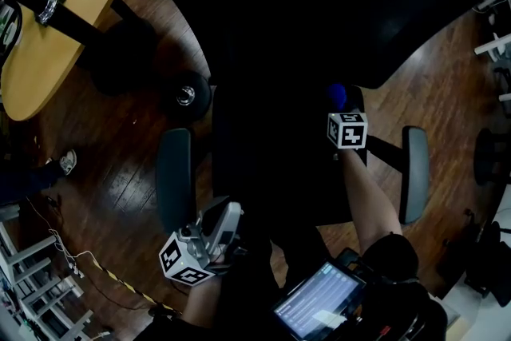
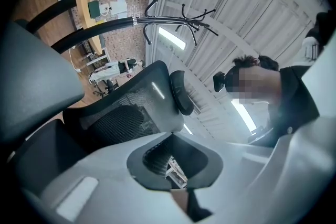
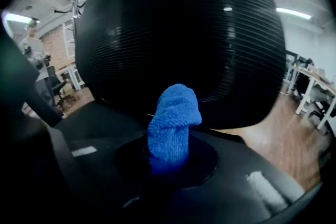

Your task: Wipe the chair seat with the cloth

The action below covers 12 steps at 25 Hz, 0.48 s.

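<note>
The right tool is clamped on the blue cloth, which sticks out ahead of it over the chair seat. The left tool sits closed and empty, well apart. It likely pays to press the cloth flat, then sweep in overlapping strokes.

Wood floor, black office chair standing on it (castor visible), loose cables

We looked down on the black chair seat between its left armrest and right armrest, our right gripper bearing the blue cloth at the seat's far right, our left gripper near left, a wooden table far left.
</note>
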Motion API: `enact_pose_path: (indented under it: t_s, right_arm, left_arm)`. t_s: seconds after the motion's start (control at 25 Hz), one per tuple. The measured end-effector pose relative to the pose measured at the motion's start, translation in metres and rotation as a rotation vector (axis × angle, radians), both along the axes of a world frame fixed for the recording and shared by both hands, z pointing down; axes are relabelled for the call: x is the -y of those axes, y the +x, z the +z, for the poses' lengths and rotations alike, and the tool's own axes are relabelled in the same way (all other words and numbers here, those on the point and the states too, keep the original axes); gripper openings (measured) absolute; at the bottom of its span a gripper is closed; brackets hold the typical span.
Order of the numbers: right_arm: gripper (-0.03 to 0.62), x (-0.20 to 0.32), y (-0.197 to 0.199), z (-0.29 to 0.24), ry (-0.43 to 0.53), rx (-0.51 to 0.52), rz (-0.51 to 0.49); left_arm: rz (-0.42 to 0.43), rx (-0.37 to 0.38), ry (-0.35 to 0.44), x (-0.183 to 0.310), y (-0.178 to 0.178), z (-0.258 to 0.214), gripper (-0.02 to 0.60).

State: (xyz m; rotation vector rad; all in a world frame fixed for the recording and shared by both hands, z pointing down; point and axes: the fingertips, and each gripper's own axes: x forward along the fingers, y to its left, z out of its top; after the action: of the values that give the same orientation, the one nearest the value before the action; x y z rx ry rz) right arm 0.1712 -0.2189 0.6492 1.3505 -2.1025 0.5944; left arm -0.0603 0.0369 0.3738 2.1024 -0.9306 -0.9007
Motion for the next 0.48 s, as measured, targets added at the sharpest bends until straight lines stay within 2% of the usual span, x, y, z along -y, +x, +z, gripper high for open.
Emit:
enact_pose_path:
  t_s: [0.16, 0.28, 0.4, 0.48]
  right_arm:
    - [0.054, -0.029, -0.134, -0.005, -0.02, 0.158, -0.184]
    - [0.054, -0.057, -0.224, -0.006, -0.058, 0.239, -0.309]
    - [0.054, -0.088, -0.287, 0.001, -0.103, 0.275, -0.401]
    - [0.054, -0.107, -0.312, 0.014, -0.13, 0.262, -0.444]
  left_arm:
    - [-0.016, -0.004, -0.002, -0.004, -0.005, -0.003, -0.008]
    - [-0.041, -0.004, 0.003, -0.005, -0.014, -0.006, -0.008]
    - [-0.069, -0.014, 0.01, -0.005, -0.025, -0.008, -0.006]
    - [-0.084, -0.024, 0.015, -0.006, -0.03, -0.009, -0.008]
